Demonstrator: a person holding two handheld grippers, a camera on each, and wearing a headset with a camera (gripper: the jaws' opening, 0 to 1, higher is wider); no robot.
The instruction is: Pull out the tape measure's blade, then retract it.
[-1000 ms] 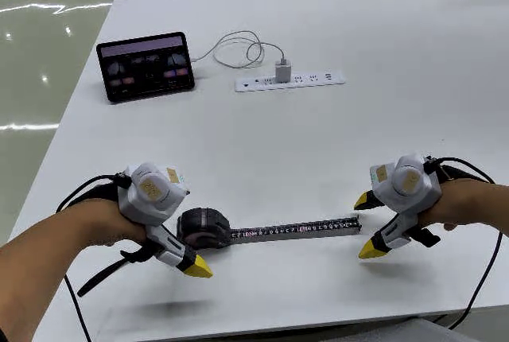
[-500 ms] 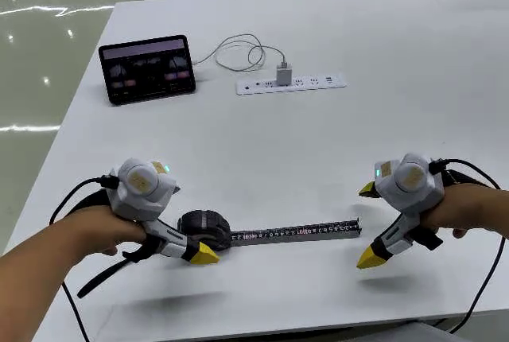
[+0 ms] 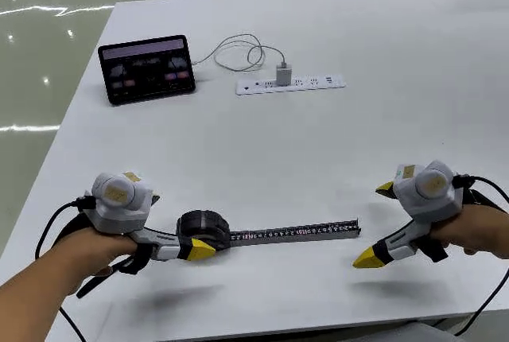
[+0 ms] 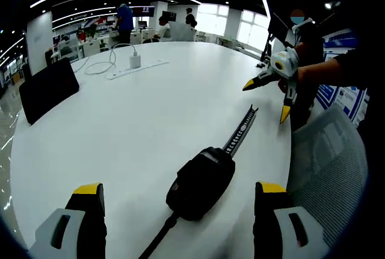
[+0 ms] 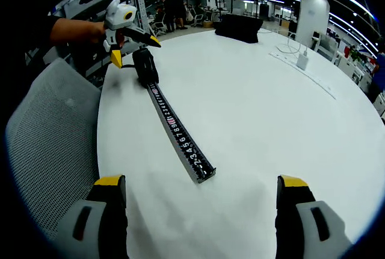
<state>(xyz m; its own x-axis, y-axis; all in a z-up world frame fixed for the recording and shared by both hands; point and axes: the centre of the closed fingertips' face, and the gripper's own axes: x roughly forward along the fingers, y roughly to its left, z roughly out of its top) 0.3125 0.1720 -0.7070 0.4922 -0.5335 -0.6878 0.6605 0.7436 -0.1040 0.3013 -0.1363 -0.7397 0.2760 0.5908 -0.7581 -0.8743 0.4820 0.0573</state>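
Shift: since half a second back, the left claw (image 3: 195,240) has sunk lower and slid toward the left edge. The right claw (image 3: 375,223) has backed toward the right edge.
Left claw: released, jaws spread wide on either side of the case in the left gripper view.
Right claw: released, jaws wide, both tips apart from the blade's end.
Tape measure (image 3: 203,229): dark case on the white tabletop (image 3: 318,143), lower left of centre in the head view.
Blade (image 3: 294,233): pulled out, lying flat, running right from the case.
Background: tablet (image 3: 147,68) upper left; power strip (image 3: 290,83) with a charger (image 3: 283,70) plugged in, upper centre.
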